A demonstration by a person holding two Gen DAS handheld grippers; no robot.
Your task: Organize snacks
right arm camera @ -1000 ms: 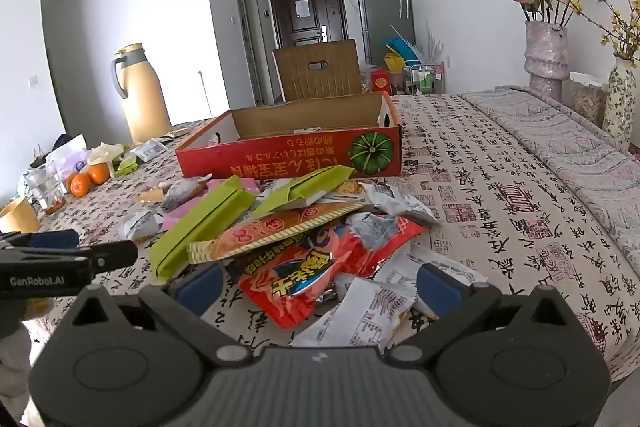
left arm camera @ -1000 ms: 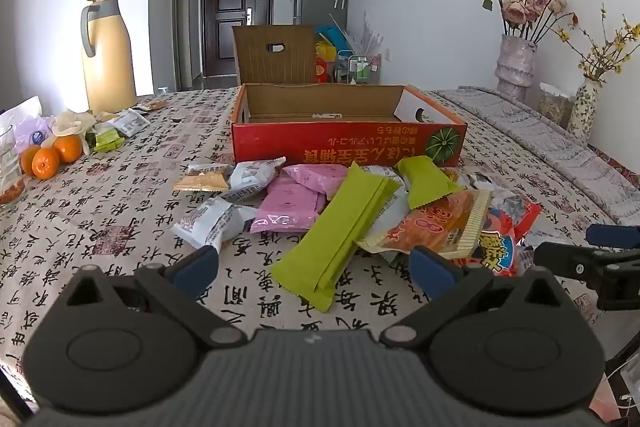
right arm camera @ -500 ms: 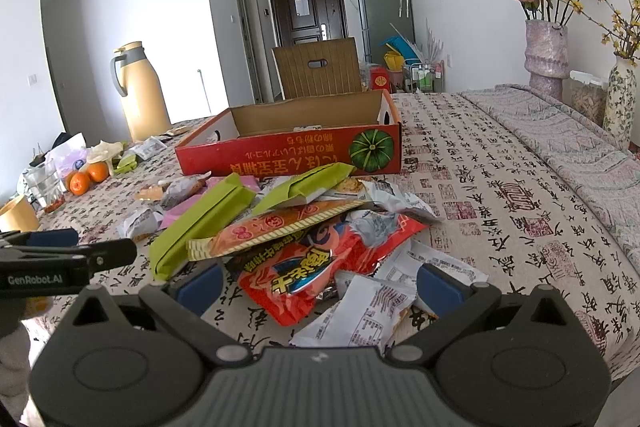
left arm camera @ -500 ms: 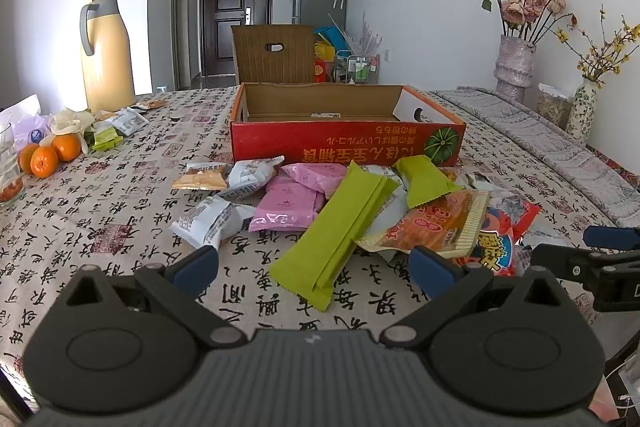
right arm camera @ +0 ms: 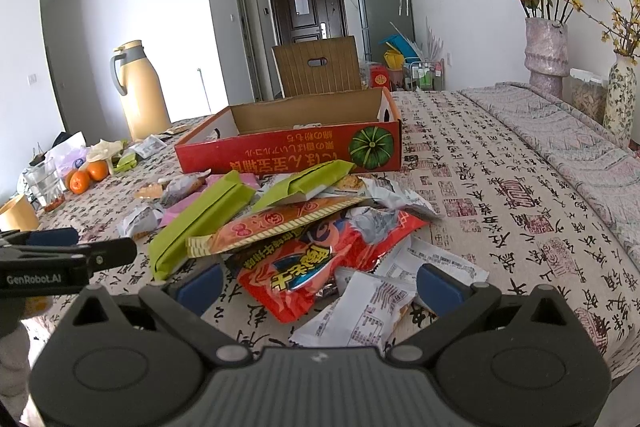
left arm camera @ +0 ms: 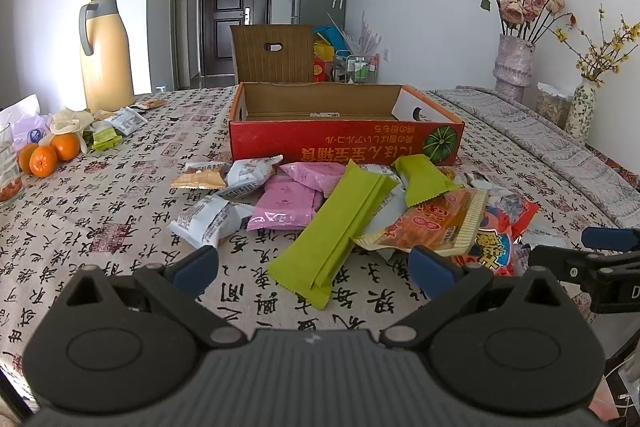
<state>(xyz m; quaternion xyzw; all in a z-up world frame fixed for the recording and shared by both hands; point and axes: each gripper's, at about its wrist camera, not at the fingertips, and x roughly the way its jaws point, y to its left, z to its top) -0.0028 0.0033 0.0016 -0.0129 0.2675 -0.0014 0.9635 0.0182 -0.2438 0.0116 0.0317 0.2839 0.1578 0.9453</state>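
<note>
Nothing among the snacks is shifting from a second ago; you are merely keeping both tools hovering low at the near side of the pile. Your left gripper (left arm camera: 314, 269) is standing with its blue pads wide apart and nothing between them, pointing at the long green packet (left arm camera: 334, 227), which is lying just in front of the red cardboard box (left arm camera: 344, 143). Your right gripper (right arm camera: 320, 287) is likewise spread and empty, poised above the red snack bag (right arm camera: 316, 267), with a white wrapper (right arm camera: 360, 311) lying nearer to you than that bag. Pink packets (left arm camera: 290, 199) are resting between the green packet and the box. An orange packet (left arm camera: 436, 223) is overlapping the red bag. Beyond the box a chair back (left arm camera: 272, 53) is showing; far left of the box, oranges (left arm camera: 48, 155) and a yellow thermos (left arm camera: 104, 55) are sitting on the patterned tablecloth (left arm camera: 120, 195).
</note>
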